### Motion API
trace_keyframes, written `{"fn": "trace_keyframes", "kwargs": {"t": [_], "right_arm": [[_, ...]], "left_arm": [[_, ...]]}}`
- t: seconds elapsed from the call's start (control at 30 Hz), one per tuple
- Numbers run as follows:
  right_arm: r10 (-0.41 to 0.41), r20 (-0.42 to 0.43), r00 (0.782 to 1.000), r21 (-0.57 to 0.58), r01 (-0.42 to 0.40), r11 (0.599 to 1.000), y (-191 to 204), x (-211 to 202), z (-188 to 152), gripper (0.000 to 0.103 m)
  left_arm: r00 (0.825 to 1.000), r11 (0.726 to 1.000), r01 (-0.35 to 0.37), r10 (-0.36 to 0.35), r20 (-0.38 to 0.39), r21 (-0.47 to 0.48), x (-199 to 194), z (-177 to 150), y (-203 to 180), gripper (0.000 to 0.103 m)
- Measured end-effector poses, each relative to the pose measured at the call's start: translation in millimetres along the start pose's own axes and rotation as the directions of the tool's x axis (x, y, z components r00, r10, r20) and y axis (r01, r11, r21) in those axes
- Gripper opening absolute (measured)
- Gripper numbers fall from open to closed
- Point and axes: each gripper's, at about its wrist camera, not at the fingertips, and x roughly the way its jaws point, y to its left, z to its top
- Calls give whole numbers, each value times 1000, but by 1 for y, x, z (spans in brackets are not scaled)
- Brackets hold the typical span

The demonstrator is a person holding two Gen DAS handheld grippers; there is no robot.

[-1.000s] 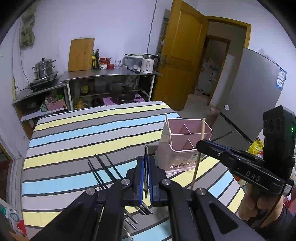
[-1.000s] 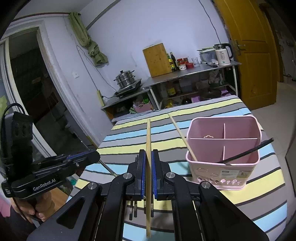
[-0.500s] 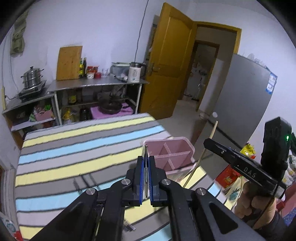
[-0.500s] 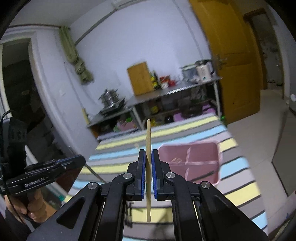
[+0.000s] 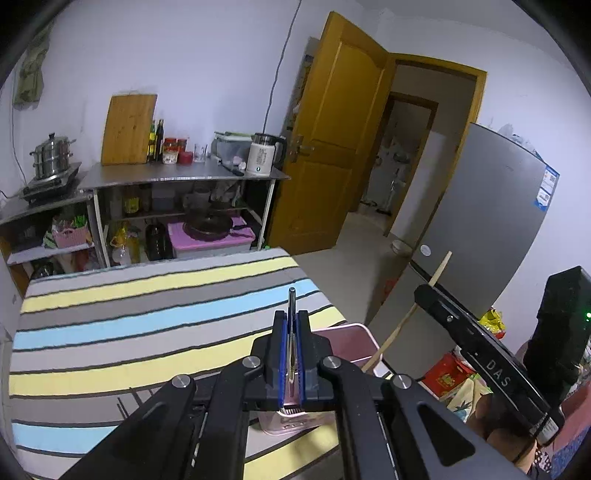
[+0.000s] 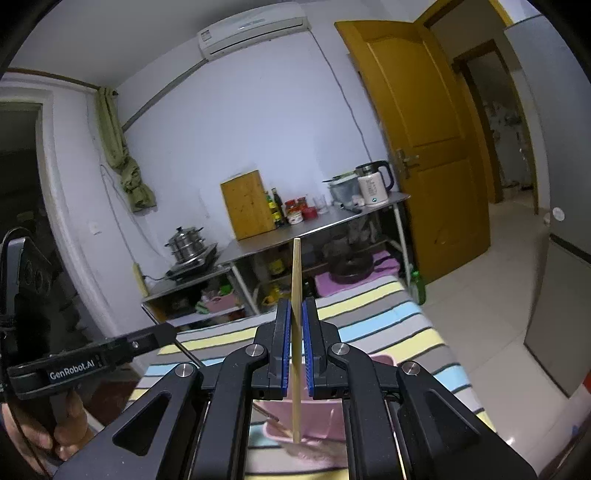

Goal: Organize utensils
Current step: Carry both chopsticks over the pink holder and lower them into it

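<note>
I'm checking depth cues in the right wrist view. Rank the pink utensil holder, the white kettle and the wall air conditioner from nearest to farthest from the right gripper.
1. Pink utensil holder: just below the right gripper, on the striped table.
2. White kettle: on the steel counter across the room, right of centre.
3. Wall air conditioner: high on the far wall, farthest.

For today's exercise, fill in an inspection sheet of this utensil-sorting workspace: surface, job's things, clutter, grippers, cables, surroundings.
Surface: striped tablecloth covers the table.
Job's things: pink utensil holder at the near edge; dark chopstick and wooden chopstick both lifted; more dark chopsticks lying on the cloth.
Clutter: nothing seen on the table.
Grippers: left gripper shut on the dark chopstick; right gripper shut on the wooden chopstick.
Cables: a wall cable runs down behind the shelf.
Surroundings: metal shelf with kettle, cutting board, steamer pot; open door; fridge.
</note>
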Motion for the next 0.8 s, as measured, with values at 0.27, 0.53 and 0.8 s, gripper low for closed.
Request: {"fn": "trace_keyframes", "kwargs": {"t": [0.27,0.53,0.8], "right_arm": [[-43,-22,999,-34,42,999,0,27,-24,6],[-75,-86,993,-93,67,993,0,31,-50,7],[-83,-138,987,-114,67,991,-1,25,-58,7]], "left_arm": [[999,1000,-4,3,-50,-6,37,-20,11,4],[996,1000,5,-3,-95,18,52,-43,10,4],[996,1000,12,-11,-87,10,42,-50,12,5]]}}
